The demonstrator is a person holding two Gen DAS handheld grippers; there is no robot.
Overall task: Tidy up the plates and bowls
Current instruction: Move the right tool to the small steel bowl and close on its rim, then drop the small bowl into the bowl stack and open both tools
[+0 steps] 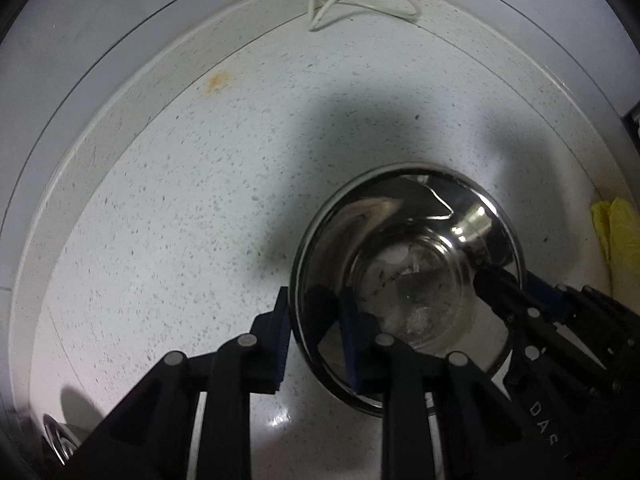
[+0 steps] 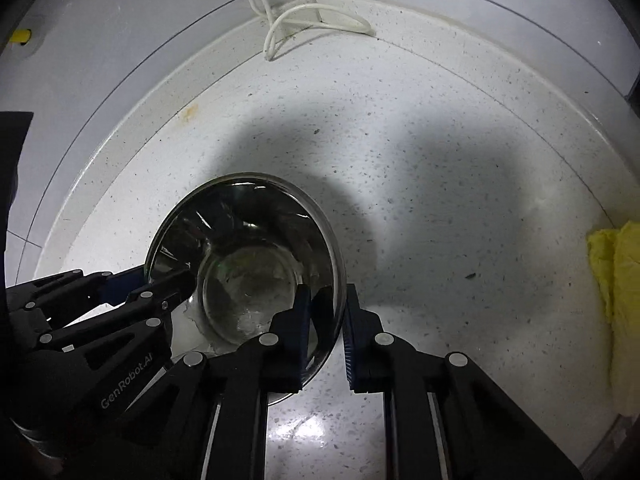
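Note:
A shiny steel bowl point(image 1: 408, 280) sits on the speckled white counter point(image 1: 180, 208). My left gripper point(image 1: 316, 320) straddles its left rim, one finger outside, one inside, with a gap to the rim. My right gripper point(image 2: 326, 320) straddles the bowl's point(image 2: 244, 280) right rim the same way, jaws a little apart around the wall. Each gripper shows in the other's view, the right one point(image 1: 516, 296) at the bowl's right edge, the left one point(image 2: 160, 288) at its left edge.
A white cable point(image 2: 304, 24) loops at the back corner by the wall. A yellow cloth point(image 2: 616, 292) lies at the right edge of the counter. A metal object point(image 1: 56, 444) shows at the lower left in the left wrist view.

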